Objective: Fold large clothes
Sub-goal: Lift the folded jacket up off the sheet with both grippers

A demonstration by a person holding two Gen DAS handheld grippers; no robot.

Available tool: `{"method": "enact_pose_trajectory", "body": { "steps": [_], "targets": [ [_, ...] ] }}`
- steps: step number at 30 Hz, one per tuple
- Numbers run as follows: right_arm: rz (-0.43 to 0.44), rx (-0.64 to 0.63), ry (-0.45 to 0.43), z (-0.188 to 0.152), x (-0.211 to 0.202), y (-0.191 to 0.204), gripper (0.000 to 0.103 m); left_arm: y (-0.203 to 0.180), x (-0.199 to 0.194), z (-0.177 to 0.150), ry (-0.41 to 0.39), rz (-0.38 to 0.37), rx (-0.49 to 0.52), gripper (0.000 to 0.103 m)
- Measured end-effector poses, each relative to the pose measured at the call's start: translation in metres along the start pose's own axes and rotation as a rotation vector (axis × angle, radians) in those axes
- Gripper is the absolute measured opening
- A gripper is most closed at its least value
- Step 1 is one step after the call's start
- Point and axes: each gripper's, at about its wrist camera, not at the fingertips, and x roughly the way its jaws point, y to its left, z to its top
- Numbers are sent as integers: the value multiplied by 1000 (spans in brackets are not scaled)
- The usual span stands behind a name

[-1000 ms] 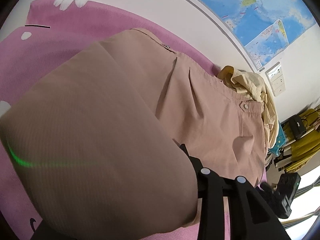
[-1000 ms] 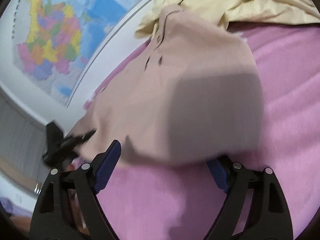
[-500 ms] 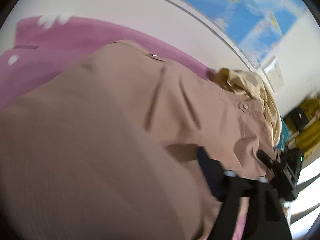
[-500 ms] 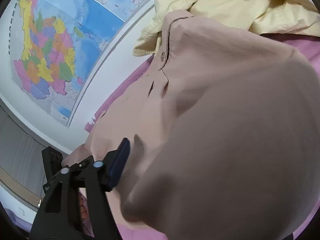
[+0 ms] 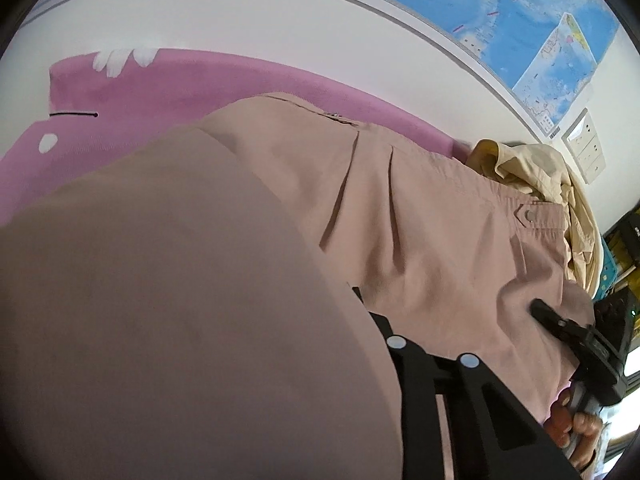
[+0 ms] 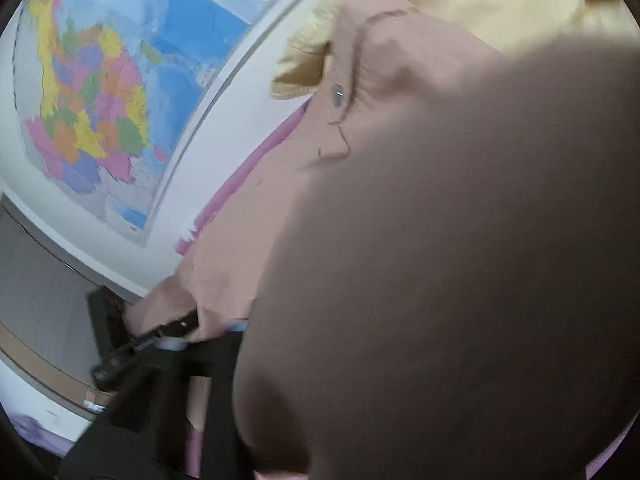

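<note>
A pair of tan trousers lies on the pink bed cover, waistband toward the wall. A lifted fold of the same trousers drapes close over the left wrist lens and hides my left gripper's left finger; only the right finger shows. In the right wrist view the trousers fill most of the frame and hide the right finger; the left finger shows against the cloth. Both grippers appear shut on the trousers' cloth. The right gripper also shows in the left wrist view.
A crumpled cream-yellow garment lies beyond the waistband near the wall. A wall map hangs behind the bed. A socket panel is on the wall. Shelves with clutter stand at the right.
Both grippers have carried the trouser fold up and forward toward the waistband. The cloth now covers far more of the right wrist view, and the right finger has gone from sight.
</note>
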Motion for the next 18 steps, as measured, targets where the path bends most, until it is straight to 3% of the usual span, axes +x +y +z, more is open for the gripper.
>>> {"method": "enact_pose_trajectory", "body": {
  "steps": [2, 7, 13, 18],
  "targets": [
    [-3, -8, 0, 2, -2, 1, 15, 1, -4, 2, -4, -13, 7, 17],
    [-12, -196, -58, 6, -20, 57, 14, 2, -23, 14, -39, -2, 53, 14],
    [45, -304, -74, 25, -12, 115, 13, 11, -71, 54, -154, 37, 66, 12],
    [132, -361, -82, 47, 15, 168, 13, 29, -107, 94, -259, 120, 62, 12]
  ]
}}
